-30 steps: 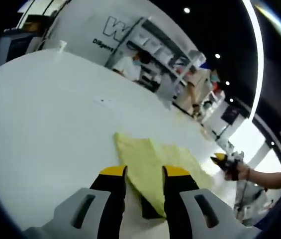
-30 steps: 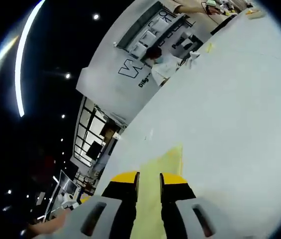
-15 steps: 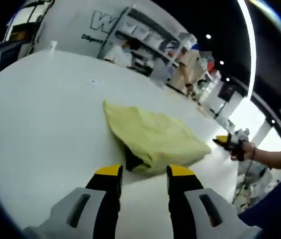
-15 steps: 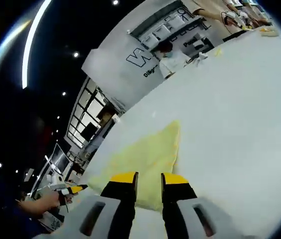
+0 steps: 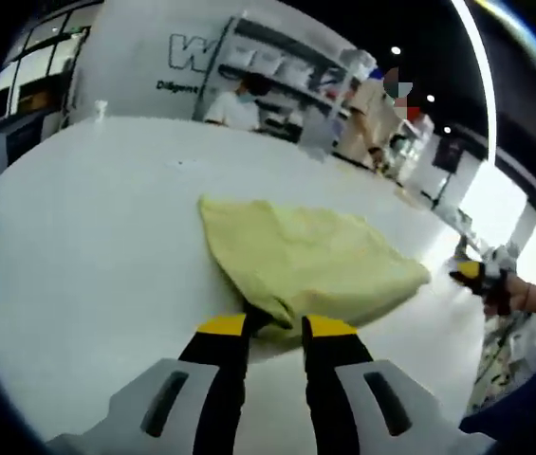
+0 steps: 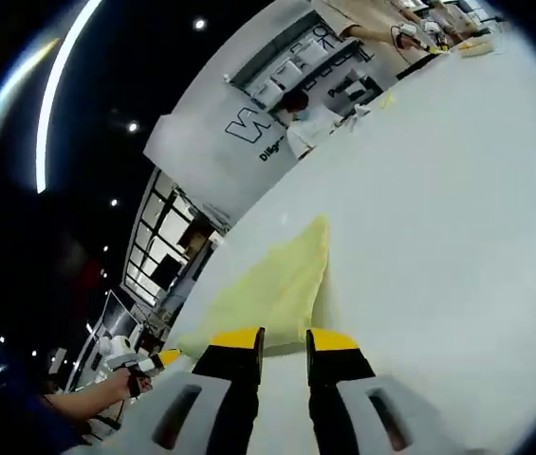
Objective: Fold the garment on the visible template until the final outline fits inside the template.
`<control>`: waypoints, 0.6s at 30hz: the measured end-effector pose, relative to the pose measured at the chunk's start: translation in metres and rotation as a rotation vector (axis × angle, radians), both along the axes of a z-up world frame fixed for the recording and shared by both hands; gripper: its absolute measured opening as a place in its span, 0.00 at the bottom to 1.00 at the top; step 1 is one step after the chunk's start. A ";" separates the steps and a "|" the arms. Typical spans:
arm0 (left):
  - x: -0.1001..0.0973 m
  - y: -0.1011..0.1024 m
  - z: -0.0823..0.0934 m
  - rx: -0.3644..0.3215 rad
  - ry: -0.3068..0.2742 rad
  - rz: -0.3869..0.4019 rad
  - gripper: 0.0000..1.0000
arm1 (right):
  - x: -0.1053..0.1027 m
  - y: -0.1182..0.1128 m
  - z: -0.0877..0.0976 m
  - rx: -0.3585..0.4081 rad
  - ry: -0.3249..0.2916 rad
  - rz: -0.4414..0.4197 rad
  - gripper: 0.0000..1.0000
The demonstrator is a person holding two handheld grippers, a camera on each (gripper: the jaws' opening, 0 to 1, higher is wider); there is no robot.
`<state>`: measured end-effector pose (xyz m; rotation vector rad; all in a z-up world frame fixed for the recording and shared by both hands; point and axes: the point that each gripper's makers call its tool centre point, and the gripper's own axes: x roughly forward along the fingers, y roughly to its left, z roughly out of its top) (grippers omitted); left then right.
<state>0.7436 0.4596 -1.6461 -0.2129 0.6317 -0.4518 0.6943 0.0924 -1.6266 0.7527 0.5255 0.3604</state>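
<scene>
A yellow garment (image 5: 305, 261) lies folded in a rough wedge on the white table (image 5: 78, 237). Its near corner reaches in between the tips of my left gripper (image 5: 275, 329), whose jaws have drawn in on that corner. In the right gripper view the garment (image 6: 268, 284) stretches away just beyond my right gripper (image 6: 285, 339), whose jaws stand close together with nothing between them. The right gripper (image 5: 476, 277), held in a hand, hovers a little off the garment's far end. The left gripper (image 6: 149, 363) sits by the garment's other end.
The round white table (image 6: 438, 237) spreads wide on every side of the garment. A small white bottle (image 5: 101, 87) stands near its far edge. People (image 5: 234, 104) work at shelves (image 5: 286, 71) behind the table.
My left gripper has moved forward onto the garment's near corner and its jaws have narrowed. The right gripper has drawn slightly away from the far end. The garment lies flatter.
</scene>
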 end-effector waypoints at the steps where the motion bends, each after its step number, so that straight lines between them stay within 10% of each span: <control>1: -0.001 0.001 -0.001 0.023 -0.006 -0.013 0.15 | -0.003 -0.002 0.000 -0.001 0.002 -0.006 0.12; 18: -0.001 0.028 -0.003 0.109 -0.018 -0.075 0.01 | -0.011 0.007 -0.001 -0.016 0.008 0.002 0.11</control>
